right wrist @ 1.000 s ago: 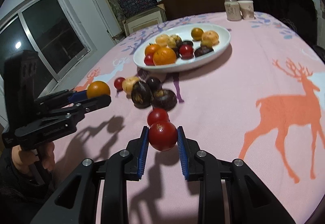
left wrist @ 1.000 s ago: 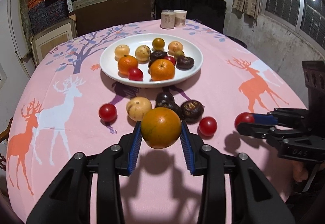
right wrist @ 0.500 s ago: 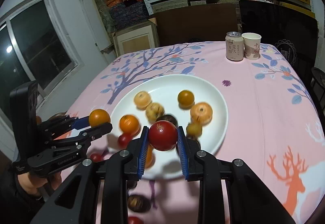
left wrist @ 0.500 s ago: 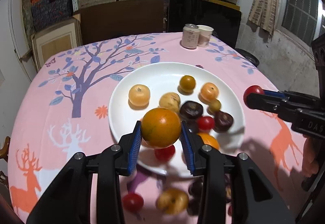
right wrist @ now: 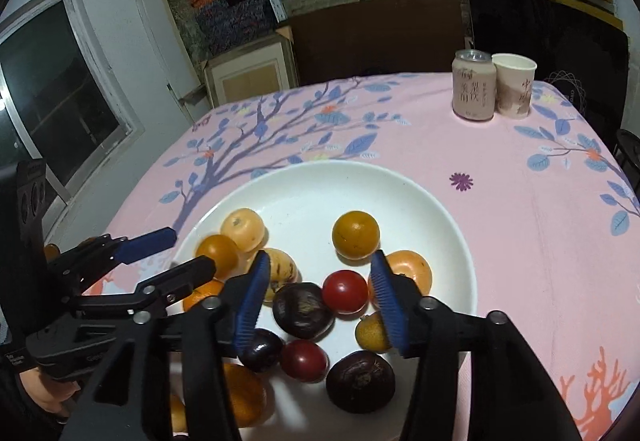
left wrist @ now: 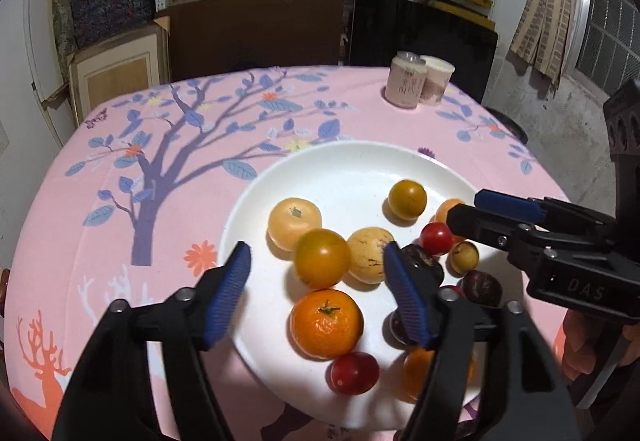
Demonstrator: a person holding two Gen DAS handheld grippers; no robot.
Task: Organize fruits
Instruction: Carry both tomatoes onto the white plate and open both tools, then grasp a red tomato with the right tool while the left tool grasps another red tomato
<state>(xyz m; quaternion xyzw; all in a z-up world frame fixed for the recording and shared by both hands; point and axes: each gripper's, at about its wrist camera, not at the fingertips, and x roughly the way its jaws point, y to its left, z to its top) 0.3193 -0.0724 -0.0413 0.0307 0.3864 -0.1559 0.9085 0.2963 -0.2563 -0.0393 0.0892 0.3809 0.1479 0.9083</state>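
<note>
pink drink can [right wrist: 473, 86] label reads clearly only in right wrist view.

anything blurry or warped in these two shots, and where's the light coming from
Left wrist view: the orange fruit between the open left gripper is motion-smeared, shelves bow with fisheye, corners go black. Right wrist view: sharper; red tomato between the open right gripper shows a small highlight, and shadows under fruit on the white plate suggest light from above; the window is dark.

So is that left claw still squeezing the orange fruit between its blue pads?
Apart. The left wrist view shows the left gripper, jaws just opened, with white plate visible between each blue pad and the orange fruit.
</note>
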